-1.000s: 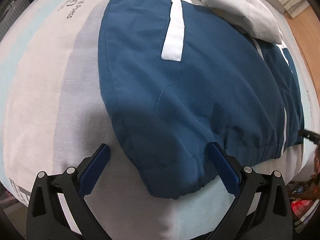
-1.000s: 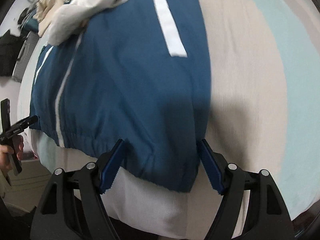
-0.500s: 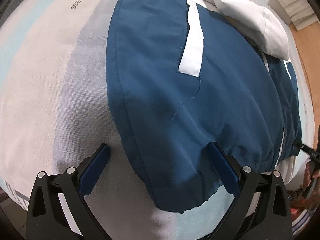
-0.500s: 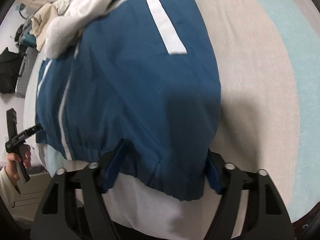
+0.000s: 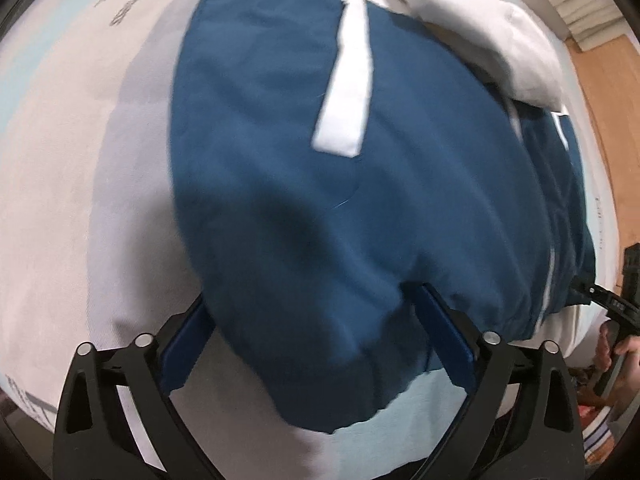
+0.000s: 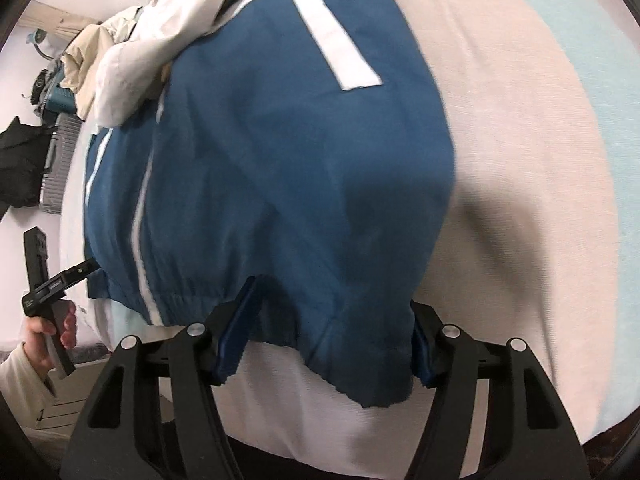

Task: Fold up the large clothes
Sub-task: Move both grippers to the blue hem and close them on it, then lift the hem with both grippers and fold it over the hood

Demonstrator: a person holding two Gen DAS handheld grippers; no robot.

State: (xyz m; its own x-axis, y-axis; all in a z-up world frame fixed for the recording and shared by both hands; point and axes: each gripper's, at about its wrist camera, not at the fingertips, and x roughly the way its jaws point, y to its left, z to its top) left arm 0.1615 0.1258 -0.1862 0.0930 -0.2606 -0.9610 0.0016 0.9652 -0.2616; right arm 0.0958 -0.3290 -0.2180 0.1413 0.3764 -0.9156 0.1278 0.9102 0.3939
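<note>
A large blue jacket [image 5: 340, 200] with white stripes lies flat on the bed, and it also shows in the right wrist view [image 6: 280, 168]. My left gripper [image 5: 316, 332] is open, its blue fingers [image 5: 444, 332] straddling the jacket's near left hem corner. My right gripper [image 6: 332, 328] is open, its fingers [image 6: 240, 320] straddling the near right hem corner. The cloth lies between both pairs of jaws, not pinched. Each gripper shows at the edge of the other's view.
A white garment [image 5: 500, 36] lies bunched on the jacket's far end. The bed sheet [image 5: 80, 200] is white, grey and pale blue, its front edge just below the hem. A suitcase [image 6: 56, 168] stands beside the bed, wooden floor [image 5: 612, 100] on the other side.
Both grippers moved forward onto the hem corners; the cloth now reaches deeper between the open jaws. The jaws have narrowed slightly.
</note>
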